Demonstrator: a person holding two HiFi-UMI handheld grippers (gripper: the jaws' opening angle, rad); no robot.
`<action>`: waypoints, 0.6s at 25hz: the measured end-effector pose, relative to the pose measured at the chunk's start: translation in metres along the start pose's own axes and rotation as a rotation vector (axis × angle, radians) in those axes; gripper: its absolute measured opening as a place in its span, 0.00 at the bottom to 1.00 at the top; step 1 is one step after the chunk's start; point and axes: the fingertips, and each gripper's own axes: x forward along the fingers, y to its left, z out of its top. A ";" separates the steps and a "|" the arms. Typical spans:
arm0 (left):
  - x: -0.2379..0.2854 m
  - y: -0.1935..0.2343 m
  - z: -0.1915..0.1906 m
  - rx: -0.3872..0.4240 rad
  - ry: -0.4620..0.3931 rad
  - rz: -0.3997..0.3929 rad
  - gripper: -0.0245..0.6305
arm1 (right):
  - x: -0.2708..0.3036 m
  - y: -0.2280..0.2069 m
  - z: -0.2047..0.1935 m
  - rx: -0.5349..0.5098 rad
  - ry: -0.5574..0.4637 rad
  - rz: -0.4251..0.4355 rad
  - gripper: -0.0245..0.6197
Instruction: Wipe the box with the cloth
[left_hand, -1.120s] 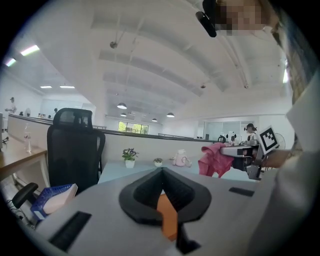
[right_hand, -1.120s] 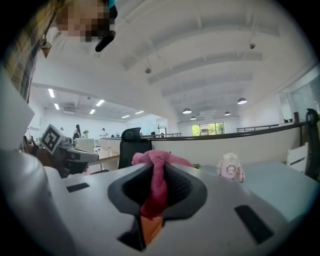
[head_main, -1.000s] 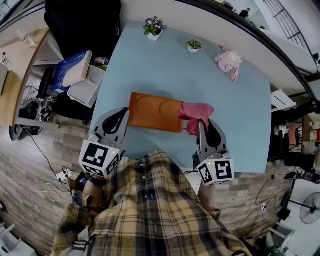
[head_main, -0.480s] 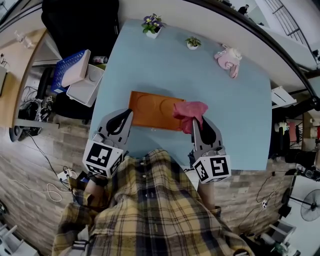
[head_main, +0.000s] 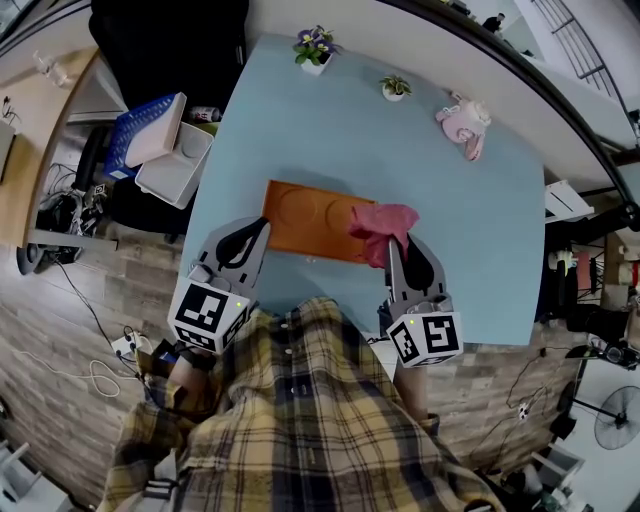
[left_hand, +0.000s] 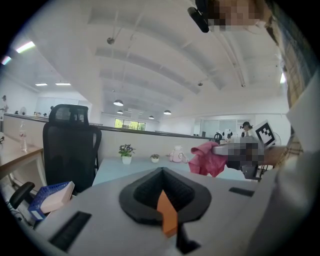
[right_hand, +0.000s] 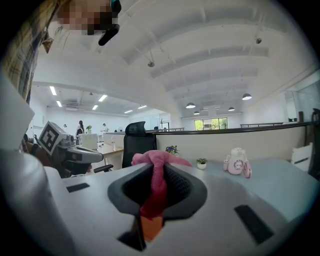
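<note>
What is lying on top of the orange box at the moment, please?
The pink cloth, gripped in the right claw, covers the box at its right end. The rest is bare; the surface under the cloth is hidden.

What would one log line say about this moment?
right tongs: shut on pink cloth | cloth: draped over right end of orange box | left tongs: shut, at box's near-left corner
</note>
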 end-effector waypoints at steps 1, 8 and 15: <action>0.000 0.001 0.000 -0.001 0.000 0.001 0.02 | 0.000 0.000 0.000 -0.001 0.002 -0.002 0.13; -0.004 0.004 -0.001 -0.002 0.001 0.007 0.02 | 0.002 0.001 0.003 0.006 -0.004 0.001 0.13; -0.007 0.005 0.000 -0.002 -0.008 0.022 0.02 | 0.001 0.000 0.004 0.015 -0.013 0.006 0.13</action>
